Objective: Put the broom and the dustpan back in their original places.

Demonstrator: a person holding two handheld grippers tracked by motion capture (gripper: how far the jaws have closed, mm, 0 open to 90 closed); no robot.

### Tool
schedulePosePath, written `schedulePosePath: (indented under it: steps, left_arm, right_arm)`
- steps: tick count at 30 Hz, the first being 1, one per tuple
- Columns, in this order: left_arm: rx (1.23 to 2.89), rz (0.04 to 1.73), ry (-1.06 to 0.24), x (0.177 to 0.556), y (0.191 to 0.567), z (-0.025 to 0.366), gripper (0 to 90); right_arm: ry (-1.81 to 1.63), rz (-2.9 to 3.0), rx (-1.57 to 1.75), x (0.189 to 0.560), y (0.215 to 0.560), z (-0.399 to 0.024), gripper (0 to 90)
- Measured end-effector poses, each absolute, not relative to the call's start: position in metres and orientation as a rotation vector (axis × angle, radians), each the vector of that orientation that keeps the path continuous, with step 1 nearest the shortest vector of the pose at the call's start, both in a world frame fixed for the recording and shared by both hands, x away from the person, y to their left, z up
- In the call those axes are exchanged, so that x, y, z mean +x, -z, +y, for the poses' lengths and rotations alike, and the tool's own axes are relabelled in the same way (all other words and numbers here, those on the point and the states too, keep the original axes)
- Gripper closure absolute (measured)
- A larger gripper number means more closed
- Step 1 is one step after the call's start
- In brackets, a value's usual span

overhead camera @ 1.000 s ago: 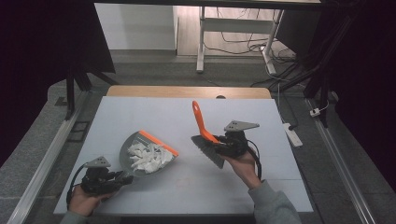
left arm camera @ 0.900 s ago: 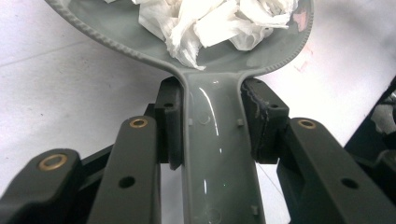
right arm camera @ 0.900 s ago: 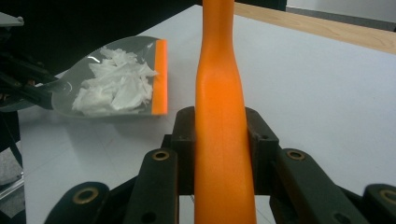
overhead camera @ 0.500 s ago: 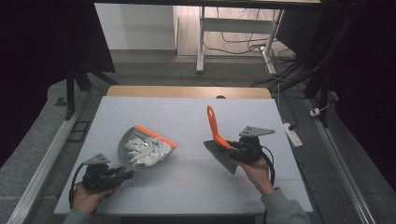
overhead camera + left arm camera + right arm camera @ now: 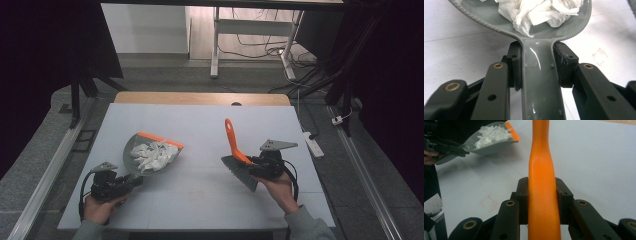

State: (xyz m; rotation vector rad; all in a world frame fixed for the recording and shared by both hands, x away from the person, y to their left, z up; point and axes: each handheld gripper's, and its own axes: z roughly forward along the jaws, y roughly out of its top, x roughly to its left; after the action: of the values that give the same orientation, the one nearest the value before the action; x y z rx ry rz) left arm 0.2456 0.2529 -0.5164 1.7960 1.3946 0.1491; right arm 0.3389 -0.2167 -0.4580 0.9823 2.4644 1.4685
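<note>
A grey dustpan with an orange lip holds a heap of white paper scraps. My left gripper is shut on its handle at the table's near left. In the left gripper view the pads clamp the grey handle just behind the pan, and the scraps lie above them. From the right gripper view the dustpan hangs a little above the table, lip end up. My right gripper is shut on a brush with an orange handle and grey bristles. That handle rises between my right jaws.
The white table top has a wooden strip along its far edge. A white power strip lies on the floor off the right edge. Black frame legs stand off the left side. A faint red square mark shows on the table.
My right gripper has carried the brush to the right, away from the dustpan, and slightly lower. The left gripper and dustpan have hardly moved.
</note>
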Motion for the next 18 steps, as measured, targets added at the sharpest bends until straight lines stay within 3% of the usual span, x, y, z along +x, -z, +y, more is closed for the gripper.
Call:
schedulePosePath:
  steps: [18]
  left_arm:
    - [1.701,1.57,-0.223,0.257,0.522,0.234,61.7]
  right_arm:
    - [-1.454,2.507,1.012,0.328,0.461,-0.23,69.6]
